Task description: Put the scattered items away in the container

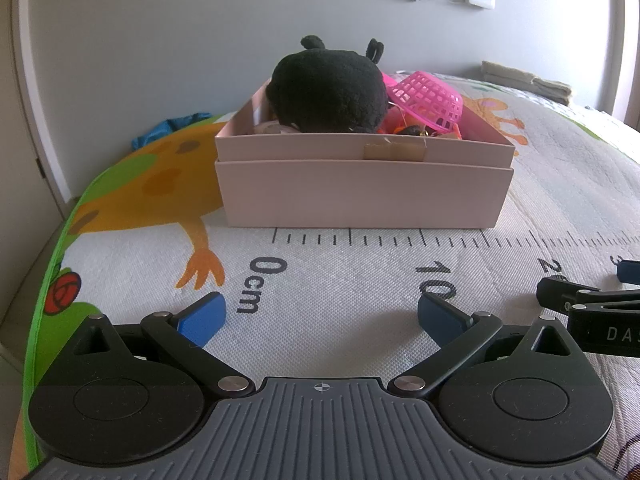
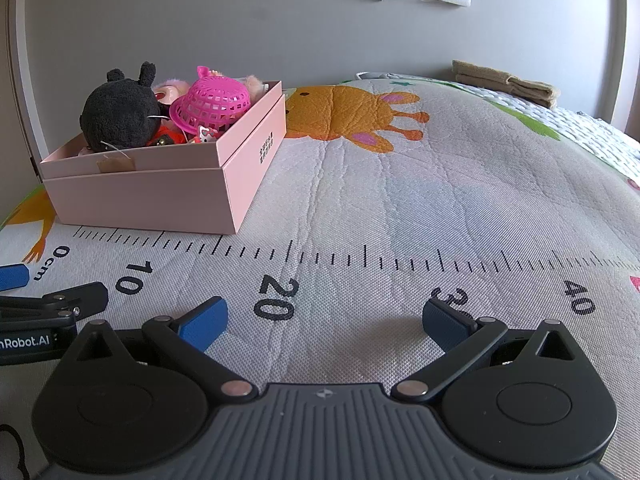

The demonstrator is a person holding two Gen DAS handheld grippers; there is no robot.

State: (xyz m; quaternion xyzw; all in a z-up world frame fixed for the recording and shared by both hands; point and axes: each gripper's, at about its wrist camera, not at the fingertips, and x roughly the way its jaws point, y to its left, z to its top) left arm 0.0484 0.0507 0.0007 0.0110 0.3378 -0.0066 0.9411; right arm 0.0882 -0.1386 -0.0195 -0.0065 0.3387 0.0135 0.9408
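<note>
Left wrist view: the left gripper (image 1: 322, 314) sits low over the printed play mat (image 1: 340, 280), its blue-padded fingers spread wide with nothing between them. Dead ahead at twelve o'clock stands the pink box (image 1: 364, 188) — a pale carton resting on the mat just beyond the printed ruler line. A black plush toy (image 1: 328, 94) bulges above its rim on the left side, and an overturned pink plastic basket (image 1: 430, 100) leans against the plush at about one o'clock, both inside the box. Smaller orange and red bits show under the basket (too jumbled to name). At three o'clock the tips of the other gripper poke in from the frame edge.

Right wrist view: the right gripper (image 2: 325, 322) also rests low over the mat, fingers released and wide apart, holding nothing, roughly between the printed 20 and 30 marks. The pink box lies at ten o'clock from here, well apart from the fingers, with a pale pink fuzzy toy (image 2: 172, 88) visible behind the plush. A folded tan towel (image 2: 504, 82) lies at one o'clock near the grey wall (image 2: 240, 20) — at the far end of the mat.
</note>
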